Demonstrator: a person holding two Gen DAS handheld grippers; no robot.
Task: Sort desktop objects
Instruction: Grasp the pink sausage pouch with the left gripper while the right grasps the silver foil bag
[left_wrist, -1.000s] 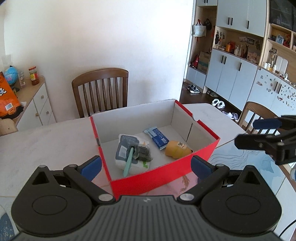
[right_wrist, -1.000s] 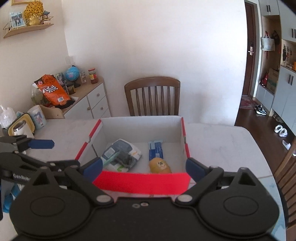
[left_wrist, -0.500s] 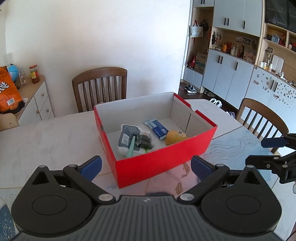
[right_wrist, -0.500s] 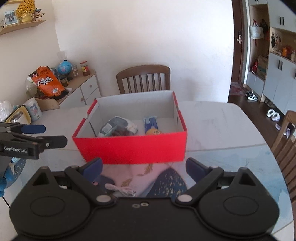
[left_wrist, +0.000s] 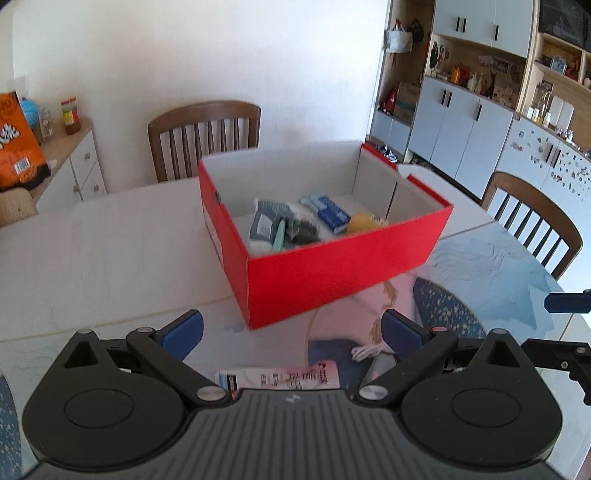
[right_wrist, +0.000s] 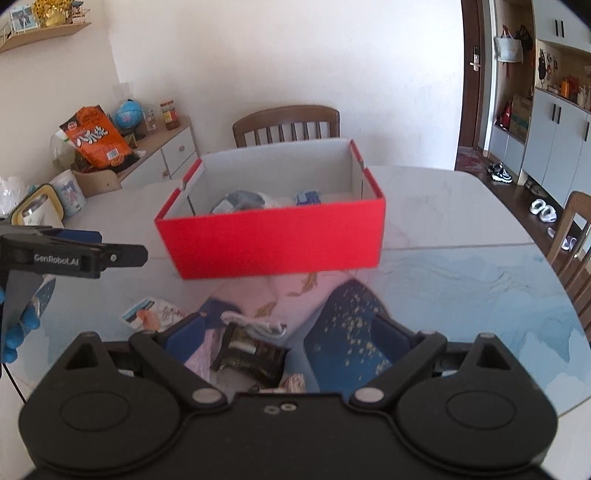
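Left wrist: box beyond open claw.

Both wrist views sit low over the near table edge, facing the far wall and chair. The left view looks rightward across the red box; the right view faces it squarely. Both share the box, table and chair; each catches the other gripper at its frame edge.
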